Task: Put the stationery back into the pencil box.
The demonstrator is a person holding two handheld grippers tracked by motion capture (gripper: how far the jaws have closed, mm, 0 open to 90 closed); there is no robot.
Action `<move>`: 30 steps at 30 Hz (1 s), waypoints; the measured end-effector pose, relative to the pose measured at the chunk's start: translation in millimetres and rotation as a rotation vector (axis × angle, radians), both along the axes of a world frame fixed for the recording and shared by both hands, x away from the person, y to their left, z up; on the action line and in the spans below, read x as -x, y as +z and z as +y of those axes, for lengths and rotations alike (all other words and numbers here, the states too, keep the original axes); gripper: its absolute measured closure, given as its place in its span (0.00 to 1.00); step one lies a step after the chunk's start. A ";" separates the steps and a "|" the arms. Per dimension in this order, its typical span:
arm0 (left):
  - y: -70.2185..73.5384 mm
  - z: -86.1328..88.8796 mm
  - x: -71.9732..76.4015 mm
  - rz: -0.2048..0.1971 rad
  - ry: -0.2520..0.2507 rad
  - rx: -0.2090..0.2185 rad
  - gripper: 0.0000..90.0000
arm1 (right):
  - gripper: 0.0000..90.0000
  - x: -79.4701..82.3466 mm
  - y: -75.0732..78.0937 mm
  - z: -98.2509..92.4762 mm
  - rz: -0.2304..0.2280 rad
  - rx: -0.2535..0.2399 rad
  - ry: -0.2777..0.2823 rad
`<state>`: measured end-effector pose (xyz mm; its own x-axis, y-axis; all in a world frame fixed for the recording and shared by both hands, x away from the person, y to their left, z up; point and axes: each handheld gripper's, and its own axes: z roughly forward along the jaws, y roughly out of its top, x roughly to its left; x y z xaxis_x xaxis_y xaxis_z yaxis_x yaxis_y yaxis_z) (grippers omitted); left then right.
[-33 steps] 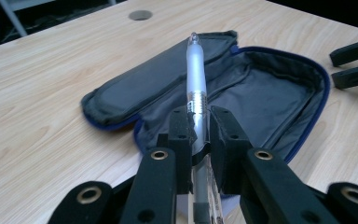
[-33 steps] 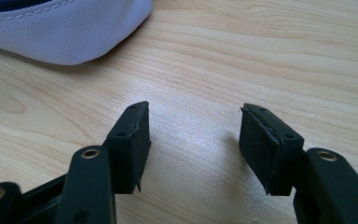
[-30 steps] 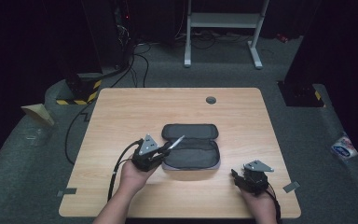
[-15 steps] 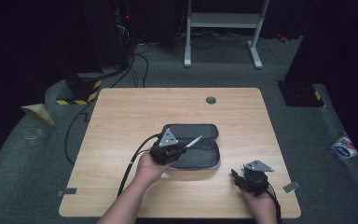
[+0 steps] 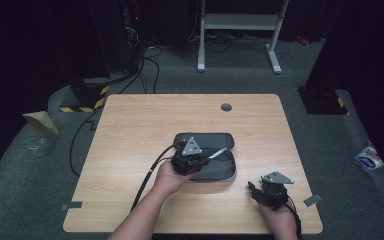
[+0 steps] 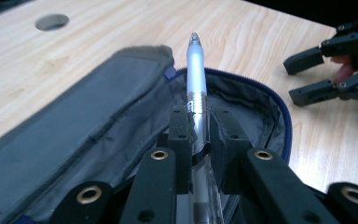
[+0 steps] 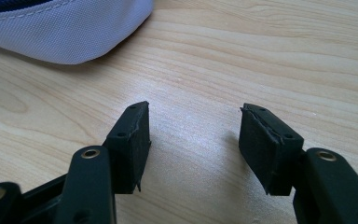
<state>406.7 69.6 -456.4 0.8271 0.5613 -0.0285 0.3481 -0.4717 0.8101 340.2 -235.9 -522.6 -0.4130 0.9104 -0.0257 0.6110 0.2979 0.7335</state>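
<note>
Surface: wooden table (image 5: pixel 130 150) in a dark room, a round hole (image 5: pixel 226 107) near its far edge.
Pen: silver pen (image 6: pixel 196 79), pinched at mid-barrel by the left gripper (image 6: pixel 197 135); tip points away from the hand and the barrel hangs over the open case.
Case: dark zip case (image 5: pixel 215 167) lying flat mid-table, lid (image 6: pixel 74 121) folded back, blue zip along the rim; the inside that shows looks empty.
Left gripper: pads pressed on the pen from both sides, held above the case mouth, not yet down in it.
Right gripper: right gripper (image 7: pixel 193 140) low over bare wood just beside the case's near right corner; jaws spread, nothing between them.
Done: case open, pen picked up and brought over it.
Left: by my reading, lower the pen into the case, let go, then probably zip it shut, with the free gripper steadying the case.
</note>
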 end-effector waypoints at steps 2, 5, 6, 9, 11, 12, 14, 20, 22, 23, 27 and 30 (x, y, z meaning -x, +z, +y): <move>-4.0 -0.9 -2.5 0.012 -0.017 -0.018 0.88 | 0.48 0.0 0.0 0.0 -0.002 0.001 0.000; -8.9 -3.4 -4.3 0.022 -0.029 -0.044 0.88 | 0.48 0.1 0.1 0.1 0.001 -0.001 -0.001; -10.0 -4.0 -4.6 0.028 -0.029 -0.042 0.88 | 0.48 0.1 0.1 0.1 0.000 0.000 0.000; -12.1 -5.3 -5.8 0.028 -0.027 -0.050 0.88 | 0.48 0.0 0.0 0.0 -0.002 0.001 0.000; -12.0 -4.7 -7.0 0.029 -0.007 -0.040 0.84 | 0.48 0.1 0.0 0.1 0.000 0.000 -0.001; -11.5 -3.7 -7.9 0.036 0.005 -0.032 0.75 | 0.48 0.0 0.0 0.0 -0.002 0.001 0.000; -10.4 -1.3 -8.7 0.040 0.019 -0.020 0.73 | 0.48 0.1 0.0 0.1 -0.002 0.002 0.000; -7.5 3.6 -6.2 0.022 0.034 -0.014 0.73 | 0.48 0.0 0.0 0.1 -0.002 0.002 0.000; -7.3 5.2 -5.3 0.023 0.039 -0.004 0.73 | 0.48 0.1 0.0 0.1 -0.003 0.002 0.000; -7.4 5.7 -4.6 0.025 0.042 -0.003 0.73 | 0.48 0.1 0.0 0.1 -0.003 0.002 0.000; -7.7 8.3 -1.7 0.019 0.047 0.002 0.73 | 0.48 0.2 0.0 0.3 -0.003 0.004 0.000; -6.6 11.2 1.7 0.011 0.056 0.010 0.72 | 0.48 0.2 0.0 0.3 -0.004 0.004 0.000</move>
<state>405.0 80.8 -463.1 0.7943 0.6060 -0.0432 0.3823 -0.4433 0.8107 340.0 -235.6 -522.6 -0.4125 0.9104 -0.0308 0.6085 0.3005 0.7345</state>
